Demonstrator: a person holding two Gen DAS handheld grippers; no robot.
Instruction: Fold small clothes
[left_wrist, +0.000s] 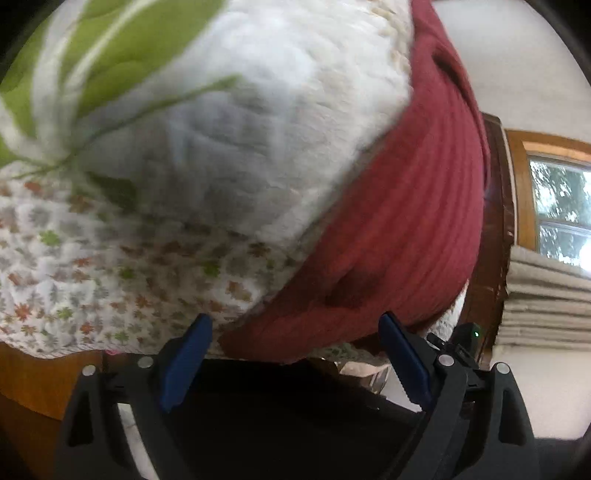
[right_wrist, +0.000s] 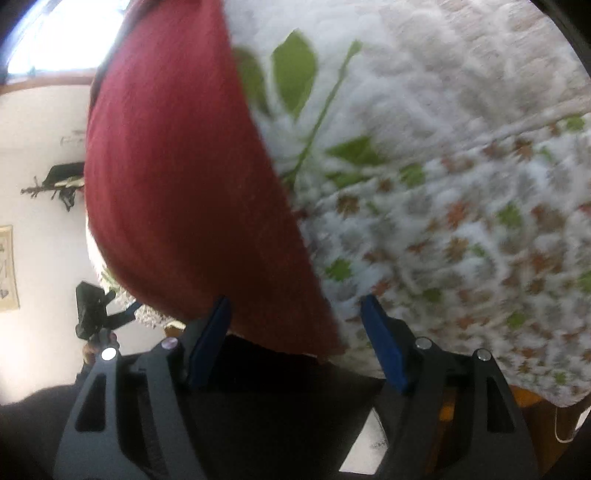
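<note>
A dark red ribbed garment (left_wrist: 399, 229) lies spread on a quilted white bedspread (left_wrist: 110, 266) printed with green leaves and small flowers. In the left wrist view my left gripper (left_wrist: 295, 334) is open, and the garment's near corner sits between its blue pads (left_wrist: 188, 362) at the bed's edge. In the right wrist view the same red garment (right_wrist: 177, 177) fills the left half. My right gripper (right_wrist: 295, 325) is also open, with the garment's other near corner reaching in between its blue fingers (right_wrist: 382, 343). Both views are motion-blurred.
The bedspread (right_wrist: 461, 221) hangs over a wooden bed edge (left_wrist: 40, 376). A wood-framed window (left_wrist: 557, 206) and stacked pale folded fabric (left_wrist: 546, 302) are at the right. A white wall with a dark hanging ornament (right_wrist: 62, 181) and a framed picture (right_wrist: 7, 266) lies to the left.
</note>
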